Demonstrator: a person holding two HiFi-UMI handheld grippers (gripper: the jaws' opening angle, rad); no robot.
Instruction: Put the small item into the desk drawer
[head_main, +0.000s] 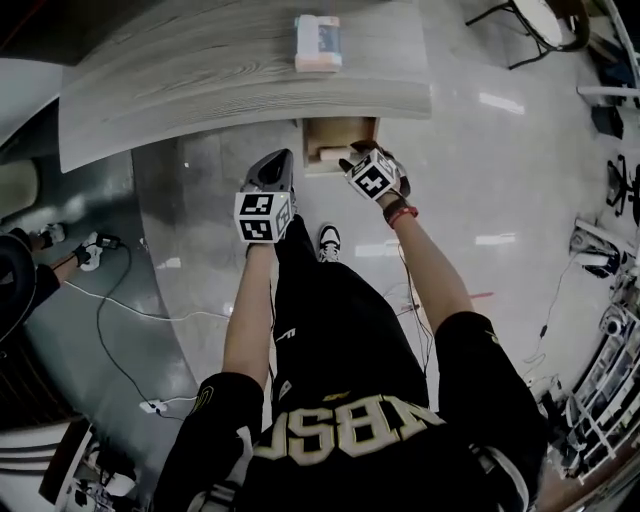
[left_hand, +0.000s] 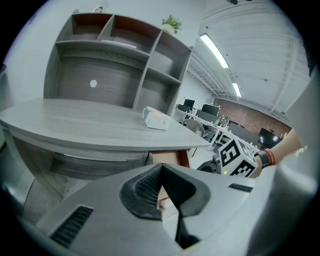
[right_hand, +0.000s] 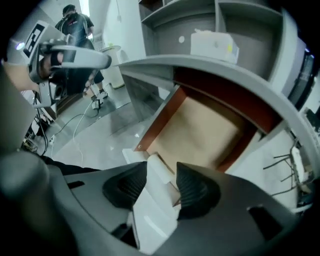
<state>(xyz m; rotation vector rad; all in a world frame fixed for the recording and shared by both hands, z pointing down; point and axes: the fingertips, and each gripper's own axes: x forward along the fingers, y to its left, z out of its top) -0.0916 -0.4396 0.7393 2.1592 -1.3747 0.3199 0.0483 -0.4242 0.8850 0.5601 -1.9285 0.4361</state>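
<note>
The desk drawer (head_main: 338, 135) stands pulled out under the grey desk top (head_main: 200, 80); its red-brown side wall (right_hand: 161, 119) and tan bottom show in the right gripper view. My right gripper (right_hand: 161, 181) hovers over the drawer's front edge. A small white item (right_hand: 152, 192) lies between its pads; the left pad is against it and a thin gap shows at the right pad, so the jaws stand open. My left gripper (left_hand: 161, 169) hangs just left of the drawer (left_hand: 170, 157), pads touching, nothing held. In the head view the left gripper (head_main: 277, 162) and right gripper (head_main: 353, 156) sit side by side.
A tissue box (head_main: 318, 42) rests on the desk above the drawer. A shelf unit (left_hand: 115, 55) rises behind the desk. Cables (head_main: 120, 300) trail over the floor at the left. A chair (head_main: 540, 25) stands at the far right. Another person (right_hand: 75, 30) stands in the background.
</note>
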